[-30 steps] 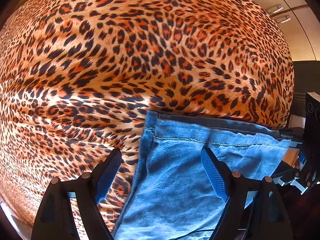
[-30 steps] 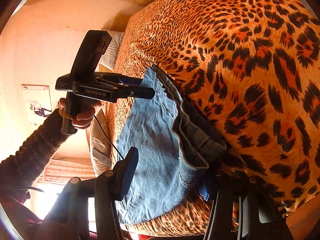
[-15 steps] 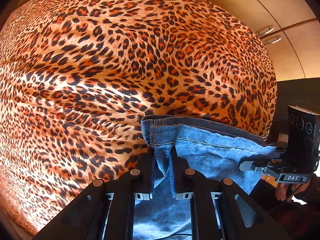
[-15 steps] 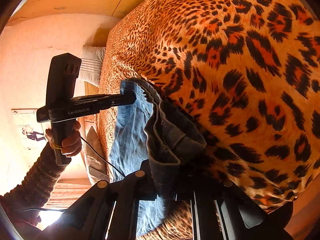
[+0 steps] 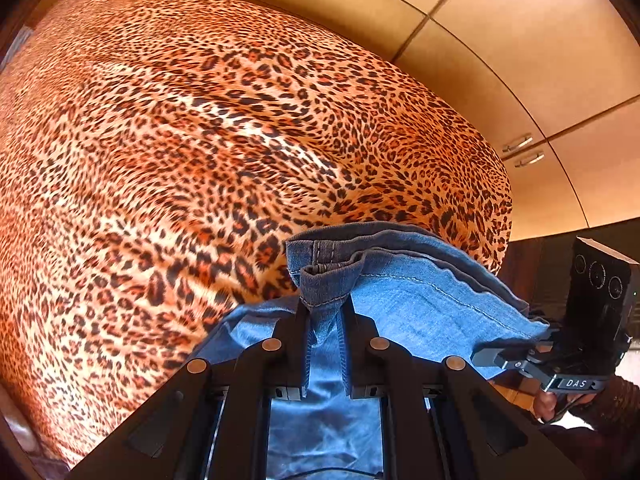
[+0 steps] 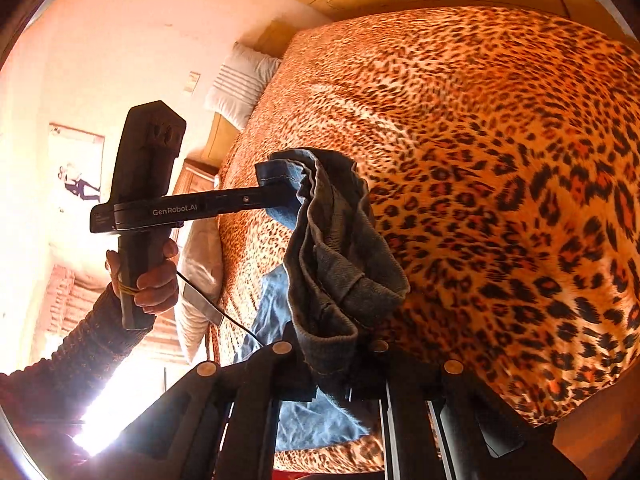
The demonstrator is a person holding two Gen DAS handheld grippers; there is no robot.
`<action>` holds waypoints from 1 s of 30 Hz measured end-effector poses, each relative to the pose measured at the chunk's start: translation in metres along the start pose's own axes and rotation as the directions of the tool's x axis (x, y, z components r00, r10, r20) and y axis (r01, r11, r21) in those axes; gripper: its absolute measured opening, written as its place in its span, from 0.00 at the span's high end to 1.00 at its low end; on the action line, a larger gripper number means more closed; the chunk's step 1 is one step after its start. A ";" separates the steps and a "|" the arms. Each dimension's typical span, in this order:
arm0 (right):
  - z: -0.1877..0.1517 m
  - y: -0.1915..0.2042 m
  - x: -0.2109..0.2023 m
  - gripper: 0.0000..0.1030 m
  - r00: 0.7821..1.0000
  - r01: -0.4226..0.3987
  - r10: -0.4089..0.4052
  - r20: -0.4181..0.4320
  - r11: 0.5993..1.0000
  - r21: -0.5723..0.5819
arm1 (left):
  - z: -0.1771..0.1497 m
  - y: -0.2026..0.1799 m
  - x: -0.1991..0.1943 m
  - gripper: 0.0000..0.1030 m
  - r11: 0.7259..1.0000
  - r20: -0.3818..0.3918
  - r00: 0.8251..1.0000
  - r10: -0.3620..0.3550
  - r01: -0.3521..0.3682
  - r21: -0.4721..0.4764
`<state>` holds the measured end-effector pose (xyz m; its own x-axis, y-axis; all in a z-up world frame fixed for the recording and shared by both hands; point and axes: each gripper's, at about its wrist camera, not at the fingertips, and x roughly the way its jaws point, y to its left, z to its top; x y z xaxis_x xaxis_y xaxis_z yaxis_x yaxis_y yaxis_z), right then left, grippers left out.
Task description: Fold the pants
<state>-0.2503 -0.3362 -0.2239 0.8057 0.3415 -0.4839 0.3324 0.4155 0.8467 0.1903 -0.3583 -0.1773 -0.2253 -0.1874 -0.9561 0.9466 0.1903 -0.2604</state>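
While clamped in the left gripper (image 5: 325,316) and right gripper (image 6: 340,364), lifting limp, heavy denim pants (image 5: 404,304) by hem corners above the bed (image 5: 200,140), sagging between.

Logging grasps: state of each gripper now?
Left gripper: closed on the jeans hem.
Right gripper: closed on the jeans' hem.

1 pr pants (image 5: 404,308), 2 grippers (image 5: 324,312) (image 6: 334,354), 1 leopard bedspread (image 5: 200,140), 2 pillows (image 6: 240,86).
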 end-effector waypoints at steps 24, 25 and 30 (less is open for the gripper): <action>-0.089 0.128 0.141 0.52 0.747 -0.148 -0.221 -0.627 0.864 -0.481 | -0.295 0.093 -0.051 0.55 0.711 -0.006 1.000 0.002 -0.005 -0.703; -0.075 0.133 0.129 0.49 0.771 -0.154 -0.192 -0.607 0.869 -0.470 | -0.302 0.083 -0.057 0.54 0.700 0.027 1.000 0.001 0.019 -0.714; 0.007 0.116 0.139 0.35 0.823 -0.078 -0.188 -0.536 0.897 -0.435 | -0.324 0.021 -0.053 0.39 0.606 0.144 0.989 0.014 0.106 -0.788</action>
<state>-0.0964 -0.2467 -0.1913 0.3375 0.6548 -0.6762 0.0221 0.7127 0.7011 0.1471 -0.0321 -0.1754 -0.1765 -0.3215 -0.9303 0.3681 0.8550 -0.3654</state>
